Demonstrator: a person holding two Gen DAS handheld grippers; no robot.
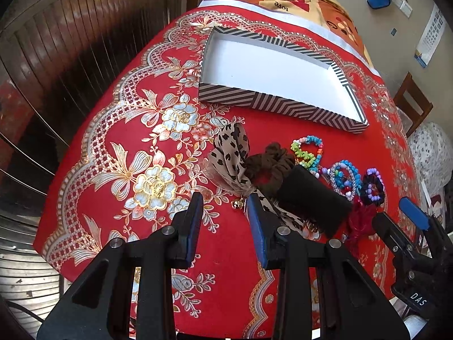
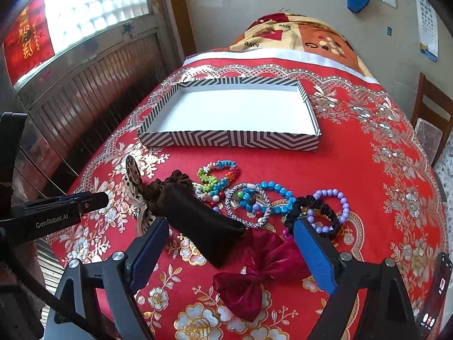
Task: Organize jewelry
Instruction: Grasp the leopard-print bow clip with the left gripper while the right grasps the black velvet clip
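While both claws hang over the red floral surface [image 2: 354, 164], the striped box [image 2: 226, 138], open-topped and white inside with nothing in it, serves as landmark, standing toward the far side; all jewelry lies on the cloth nearer the cameras than the box. Nearest the box's front wall: multicoloured bead bracelet [image 2: 220, 177]. Nearer than that, running left to right: leopard-print bow [image 1: 232, 155] with small gold bell [image 1: 237, 204], brown scrunchie [image 2: 167, 187], black velvet pouch [image 2: 198, 223], silver beaded bangle [image 2: 249, 206] with loose coloured beads inside it, turquoise bead bracelet [image 2: 279, 195], black scrunchie [image 2: 314, 212] overlapping lilac bead bracelet [image 2: 334, 209]. Farthest from the box: dark red satin bow [image 2: 254, 272]. Left claw [image 1: 226, 206]: jaws partly apart, nothing gripped, the right pad just beside the leopard bow's tail, above bare cloth. Right claw [image 2: 230, 228]: jaws spread wide, holding nothing, straddling the pouch's near end and the red bow, right pad at the black scrunchie's edge; contact cannot be told. Phone [image 2: 436, 291], screen lit, at the surface's right edge, well clear of the box
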